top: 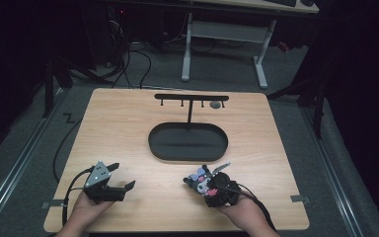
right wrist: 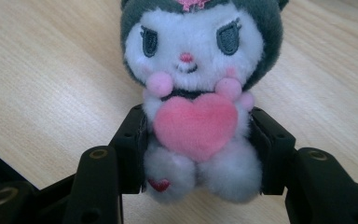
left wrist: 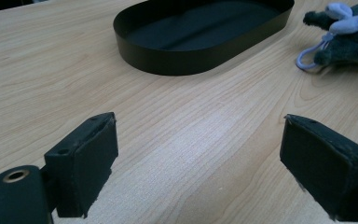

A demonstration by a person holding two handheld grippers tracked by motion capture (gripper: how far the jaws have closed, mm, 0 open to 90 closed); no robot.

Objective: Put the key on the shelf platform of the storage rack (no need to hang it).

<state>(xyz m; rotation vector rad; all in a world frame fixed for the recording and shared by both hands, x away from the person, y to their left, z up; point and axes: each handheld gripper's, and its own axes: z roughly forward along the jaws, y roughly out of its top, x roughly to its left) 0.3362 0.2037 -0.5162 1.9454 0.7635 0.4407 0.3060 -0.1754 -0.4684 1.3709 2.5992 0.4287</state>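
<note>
Item: small grey-and-white plush doll with pink heart (right wrist: 195, 123), located at the near right of the light wooden table (top: 128, 128), clenched at its body between the jaws of the right gripper (top: 205, 186). Left gripper (left wrist: 198, 163) rested released, jaws wide apart over bare wood near the left edge. Risk: the soft stuffing might compress and slip free on lifting; its lilac hanging loop (left wrist: 307, 56) could snag. Surroundings: black oval metal tray (top: 154, 143) at centre, carrying a black T-shaped hook stand (top: 191, 97), stood between doll and far edge.
</note>
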